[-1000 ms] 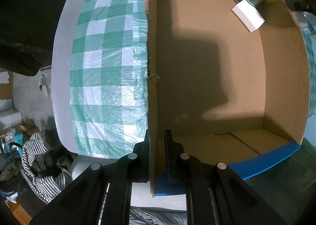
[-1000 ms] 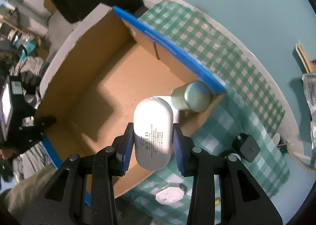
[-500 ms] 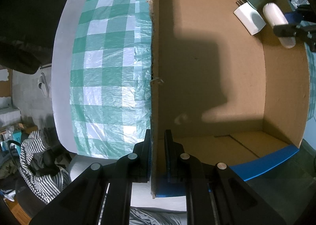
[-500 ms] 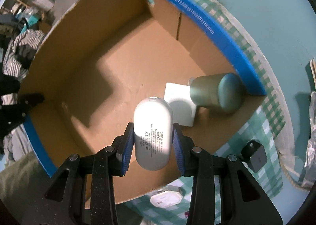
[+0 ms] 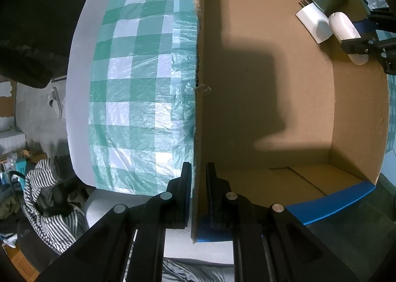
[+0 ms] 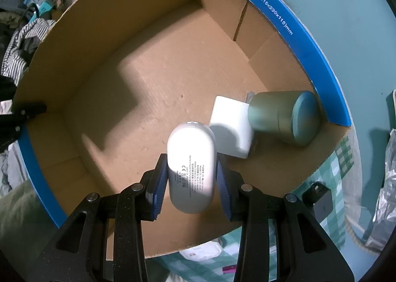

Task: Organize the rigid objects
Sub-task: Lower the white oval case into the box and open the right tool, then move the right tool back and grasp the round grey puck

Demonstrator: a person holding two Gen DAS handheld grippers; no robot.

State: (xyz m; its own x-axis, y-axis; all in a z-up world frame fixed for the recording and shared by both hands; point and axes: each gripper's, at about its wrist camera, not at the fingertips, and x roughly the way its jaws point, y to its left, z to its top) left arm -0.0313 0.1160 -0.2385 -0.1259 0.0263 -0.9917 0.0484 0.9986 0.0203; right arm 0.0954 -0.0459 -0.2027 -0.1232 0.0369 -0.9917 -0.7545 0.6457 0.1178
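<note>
Right wrist view: cardboard box (image 6: pixel 74 98), wall pinched at left by the left gripper (image 5: pixel 198 183). White oval power bank (image 6: pixel 190 165), clamped by the right gripper (image 6: pixel 190 180) above the box floor. White charger (image 6: pixel 232 131) and green tin (image 6: pixel 284 118), touching, lodged in the right corner.

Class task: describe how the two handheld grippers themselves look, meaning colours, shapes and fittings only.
Both the left gripper and the right gripper are matte black, with angular cut-out linkage arms and round silver rivets. Their flat jaws carry ribbed blue pads. No cables or sleeves show.
</note>
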